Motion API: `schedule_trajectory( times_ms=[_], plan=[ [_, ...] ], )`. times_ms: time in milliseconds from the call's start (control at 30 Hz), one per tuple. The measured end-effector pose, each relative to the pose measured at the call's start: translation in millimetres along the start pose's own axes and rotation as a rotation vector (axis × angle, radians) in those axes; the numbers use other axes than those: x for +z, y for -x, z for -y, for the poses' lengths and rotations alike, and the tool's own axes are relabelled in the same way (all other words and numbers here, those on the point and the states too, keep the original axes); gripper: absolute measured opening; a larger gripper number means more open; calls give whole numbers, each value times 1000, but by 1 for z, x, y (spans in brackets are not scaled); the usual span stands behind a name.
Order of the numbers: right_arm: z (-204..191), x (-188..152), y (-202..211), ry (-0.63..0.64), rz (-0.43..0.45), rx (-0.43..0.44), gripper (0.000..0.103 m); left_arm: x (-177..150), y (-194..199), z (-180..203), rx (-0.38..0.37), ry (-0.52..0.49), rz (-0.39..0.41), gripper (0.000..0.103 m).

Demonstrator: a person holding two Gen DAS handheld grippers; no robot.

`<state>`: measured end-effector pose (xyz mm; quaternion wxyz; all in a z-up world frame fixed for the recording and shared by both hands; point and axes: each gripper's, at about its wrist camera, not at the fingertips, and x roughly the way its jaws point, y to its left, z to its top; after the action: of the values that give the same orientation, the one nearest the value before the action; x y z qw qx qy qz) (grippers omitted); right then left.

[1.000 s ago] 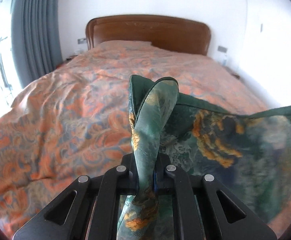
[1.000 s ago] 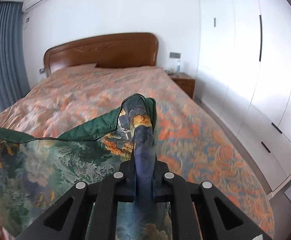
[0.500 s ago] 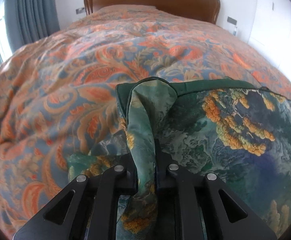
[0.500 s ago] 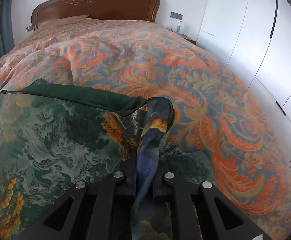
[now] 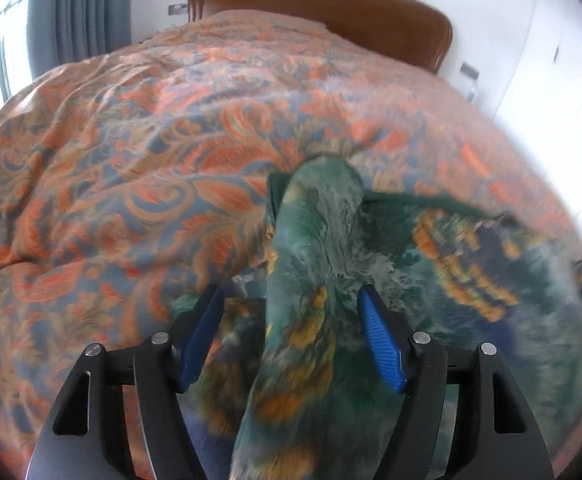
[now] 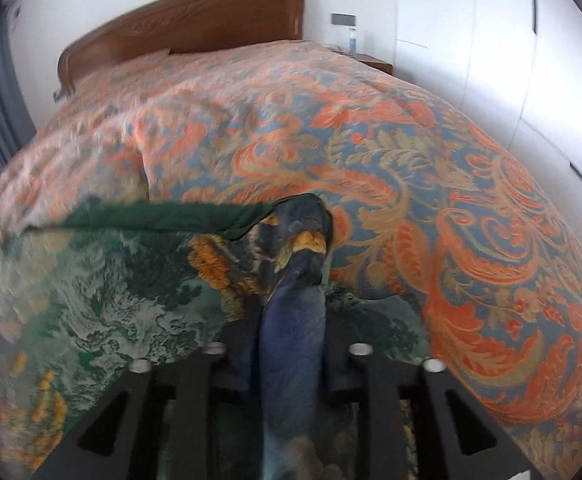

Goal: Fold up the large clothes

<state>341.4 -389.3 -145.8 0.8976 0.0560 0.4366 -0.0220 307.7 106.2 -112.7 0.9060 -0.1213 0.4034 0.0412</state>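
On the bed, left wrist view: the green printed garment (image 5: 471, 264) is seen spread over the orange paisley bedspread (image 5: 131, 160), mostly ahead and to the right of the tool.
Left gripper: the left gripper (image 5: 291, 308) is caught mid-opening, jaws spread wide, blue pads (image 5: 379, 340) fully exposed on both sides.
Between the jaws: a bunched fold of the garment is still draped up through the gap, but it's not being pressed by either pad, so nothing is really gripped here.
Garment edge: a dark green hem is seen running off to the right from the bunched bit, pretty blurred.
Background: a wooden headboard (image 5: 331, 4) is visible far ahead, grey curtains (image 5: 79, 8) off to the upper left.

On the bed, right wrist view: the same garment (image 6: 91, 300) is laid out ahead and to the left of the tool, dark green hem running leftwards.
Right gripper: the right gripper (image 6: 291, 320) is opening too, jaws only partly apart so far.
Between the jaws: a bluish twisted corner of the garment is standing up in the gap. Whether it's still being touched by the pads can't be told, the frame is too smeared and the cloth fills the gap.
Bedspread: bare bedspread (image 6: 451, 200) is seen ahead and to the right.
Background: headboard (image 6: 191, 20) far ahead, white wardrobe doors (image 6: 531, 60) on the right.
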Motion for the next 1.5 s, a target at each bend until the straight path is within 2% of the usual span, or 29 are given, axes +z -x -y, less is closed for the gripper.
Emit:
schedule_trajectory(
  times_ms=[33, 67, 200, 333, 433, 500, 567, 600, 633, 733, 867, 967, 1033, 1167, 1267, 1400, 1500],
  plan=[
    [5, 2, 8, -24, 7, 19, 54, 2, 12, -2, -15, 5, 10, 72],
    [10, 4, 16, -44, 19, 36, 57, 4, 22, -1, -21, 2, 20, 73],
    [15, 7, 58, -27, 86, 74, 57, 1, 65, 18, -57, -55, 71, 80],
    [-2, -7, 104, 92, 107, 157, 57, -18, 89, 79, -137, -213, 75, 87],
    [-21, -31, 122, 183, 80, 221, 57, -39, 90, 128, -194, -344, 47, 87],
    [-28, -48, 125, 213, 60, 231, 57, -56, 81, 163, -218, -431, 21, 89],
    [-28, -63, 120, 219, 25, 223, 57, -71, 63, 185, -210, -491, -21, 90],
    [-25, -70, 114, 216, 11, 208, 57, -77, 50, 189, -183, -506, -45, 90],
    [-20, -75, 110, 208, 1, 201, 57, -82, 36, 190, -150, -510, -64, 91],
    [-2, -85, 95, 180, -23, 199, 57, -84, 15, 177, -126, -465, -69, 102],
    [11, -92, 84, 153, -41, 252, 57, -75, 7, 162, -116, -385, -98, 101],
    [12, -94, 83, 145, -27, 252, 57, -72, 20, 169, -109, -406, -99, 100],
    [13, -97, 84, 137, -11, 246, 57, -72, 28, 179, -148, -434, -95, 100],
    [15, -101, 86, 110, 12, 258, 57, -68, 19, 210, -156, -498, -114, 100],
    [19, -101, 83, 83, 12, 279, 57, -54, -10, 224, -122, -505, -135, 102],
    [21, -102, 83, 74, 15, 294, 57, -16, -44, 226, -105, -393, -173, 102],
    [22, -103, 81, 66, 15, 312, 57, 13, -61, 223, -67, -308, -165, 101]
  ],
)
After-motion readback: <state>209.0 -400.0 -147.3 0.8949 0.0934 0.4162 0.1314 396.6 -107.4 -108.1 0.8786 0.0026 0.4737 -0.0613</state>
